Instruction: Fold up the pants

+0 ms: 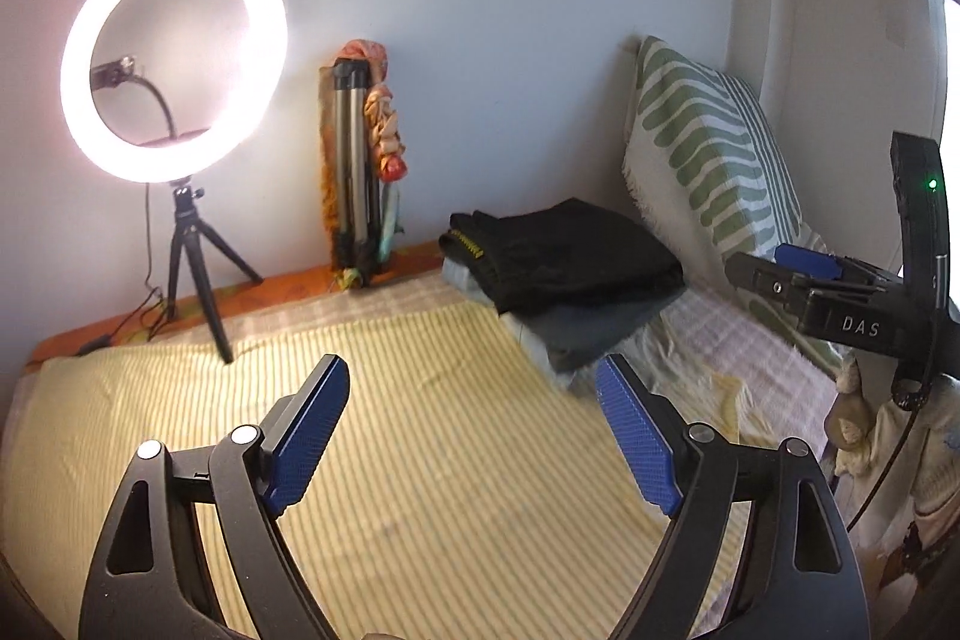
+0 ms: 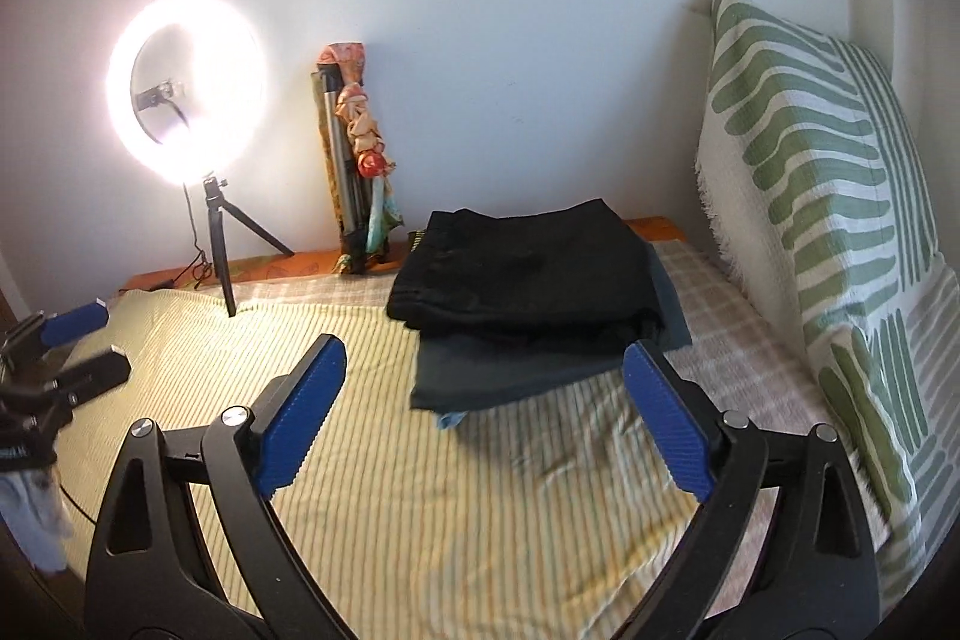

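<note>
Folded black pants (image 1: 564,253) (image 2: 522,268) lie on top of a folded grey garment (image 1: 591,331) (image 2: 528,370) at the far right of the striped yellow bedspread (image 1: 384,400) (image 2: 420,490). My left gripper (image 1: 474,388) is open and empty, held above the bedspread short of the pile. My right gripper (image 2: 486,364) is open and empty, just in front of the pile. The right gripper also shows at the right of the left wrist view (image 1: 810,274). The left gripper shows at the left edge of the right wrist view (image 2: 72,340).
A lit ring light (image 1: 174,58) (image 2: 186,88) on a small tripod (image 1: 192,268) stands at the back left. A folded tripod wrapped in cloth (image 1: 360,172) (image 2: 360,166) leans on the wall. A green-patterned cushion (image 1: 708,148) (image 2: 828,196) stands at the right.
</note>
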A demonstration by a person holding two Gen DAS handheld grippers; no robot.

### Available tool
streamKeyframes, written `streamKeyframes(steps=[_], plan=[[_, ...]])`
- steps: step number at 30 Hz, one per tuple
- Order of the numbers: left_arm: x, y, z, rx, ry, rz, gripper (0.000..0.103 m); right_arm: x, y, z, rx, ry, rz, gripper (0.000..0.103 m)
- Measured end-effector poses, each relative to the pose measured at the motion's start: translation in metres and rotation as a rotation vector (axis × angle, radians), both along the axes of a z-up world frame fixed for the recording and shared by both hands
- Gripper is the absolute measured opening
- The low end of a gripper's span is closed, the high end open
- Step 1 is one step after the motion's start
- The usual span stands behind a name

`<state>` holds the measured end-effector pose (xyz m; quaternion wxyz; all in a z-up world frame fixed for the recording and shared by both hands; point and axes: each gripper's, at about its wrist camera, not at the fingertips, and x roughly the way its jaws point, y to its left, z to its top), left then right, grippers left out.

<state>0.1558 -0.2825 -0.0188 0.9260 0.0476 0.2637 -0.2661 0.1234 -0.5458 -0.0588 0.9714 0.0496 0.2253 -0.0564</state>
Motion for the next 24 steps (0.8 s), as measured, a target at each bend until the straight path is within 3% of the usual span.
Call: streamKeyframes(steps=[9,17,21,24], plan=[[-0.041,0.018,-0.013,0.001,0.029,0.021,0.085,-0.046,0.036,-0.012,0.003,-0.003,-0.023,0.102],[-0.060,0.028,-0.010,-0.016,0.041,0.043,0.085,-0.073,0.042,-0.012,0.006,-0.001,-0.061,0.103],[-0.066,0.030,-0.006,-0.005,0.012,0.069,0.098,-0.078,0.045,-0.013,0.004,0.007,-0.057,0.103],[-0.069,0.032,-0.003,-0.022,0.006,0.076,0.099,-0.080,0.045,-0.013,0.007,0.007,-0.062,0.103]])
